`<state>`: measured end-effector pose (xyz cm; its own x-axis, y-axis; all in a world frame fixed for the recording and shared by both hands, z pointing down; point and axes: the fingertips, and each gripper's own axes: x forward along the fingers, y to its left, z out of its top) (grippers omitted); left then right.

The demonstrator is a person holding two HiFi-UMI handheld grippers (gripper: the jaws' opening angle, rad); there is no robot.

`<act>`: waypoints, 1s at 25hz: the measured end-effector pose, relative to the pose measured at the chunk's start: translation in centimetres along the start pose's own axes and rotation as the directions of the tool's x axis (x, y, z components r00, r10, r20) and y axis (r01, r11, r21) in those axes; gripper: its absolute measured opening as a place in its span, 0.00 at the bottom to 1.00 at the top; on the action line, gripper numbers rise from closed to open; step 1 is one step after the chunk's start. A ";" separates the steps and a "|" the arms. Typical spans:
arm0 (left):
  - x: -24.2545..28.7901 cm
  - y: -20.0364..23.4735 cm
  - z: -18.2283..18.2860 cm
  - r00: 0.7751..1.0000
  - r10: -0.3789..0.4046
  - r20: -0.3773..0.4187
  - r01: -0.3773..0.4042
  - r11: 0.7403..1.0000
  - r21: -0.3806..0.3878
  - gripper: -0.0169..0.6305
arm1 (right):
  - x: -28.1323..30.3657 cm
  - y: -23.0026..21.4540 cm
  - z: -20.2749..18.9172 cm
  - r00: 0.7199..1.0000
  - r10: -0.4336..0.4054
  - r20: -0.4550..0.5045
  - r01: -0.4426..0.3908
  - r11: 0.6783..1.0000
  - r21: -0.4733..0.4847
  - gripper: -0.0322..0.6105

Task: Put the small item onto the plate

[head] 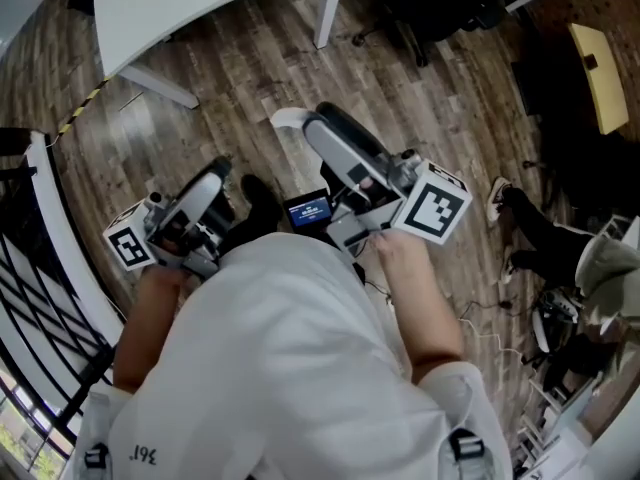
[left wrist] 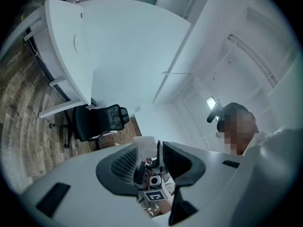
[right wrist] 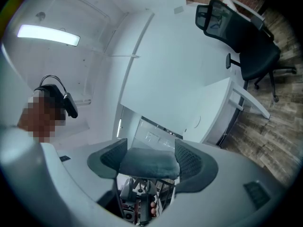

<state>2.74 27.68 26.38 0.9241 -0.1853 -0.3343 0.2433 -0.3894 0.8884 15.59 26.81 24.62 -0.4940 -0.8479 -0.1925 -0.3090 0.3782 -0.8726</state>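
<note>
No plate and no small item shows in any view. In the head view both grippers are held close in front of the person's chest. My left gripper is at the left, with its marker cube low beside it. My right gripper is at the right, with its marker cube by the hand. In the left gripper view the left gripper has a narrow gap between its jaws, and the other gripper's white tip shows through it. In the right gripper view the right gripper stands wider, with a grey padded part seen across its gap.
A small lit screen sits between the grippers. A white desk stands ahead on the wood floor. Black office chairs are nearby. A black railing runs along the left. Another person's legs are at the right.
</note>
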 end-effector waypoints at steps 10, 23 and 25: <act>-4.6 0.8 9.6 0.998 -0.051 0.038 0.051 0.999 -0.005 0.27 | 11.2 0.9 -1.8 0.997 -0.035 -0.068 0.031 0.998 -0.058 0.53; -9.1 2.4 15.5 0.994 -0.032 0.109 0.032 0.999 0.002 0.27 | 18.9 -0.9 -2.8 0.993 -0.037 -0.110 0.029 0.997 -0.078 0.53; -9.1 2.9 15.6 0.993 -0.020 0.113 0.020 1.000 -0.004 0.27 | 19.2 -1.4 -2.5 0.993 -0.037 -0.110 0.029 0.997 -0.070 0.53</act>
<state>-9.60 14.17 27.08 0.8799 -0.2785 -0.3851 0.2631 -0.3893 0.8827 4.54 10.90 23.28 -0.5686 -0.8152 -0.1101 -0.3792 0.3785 -0.8444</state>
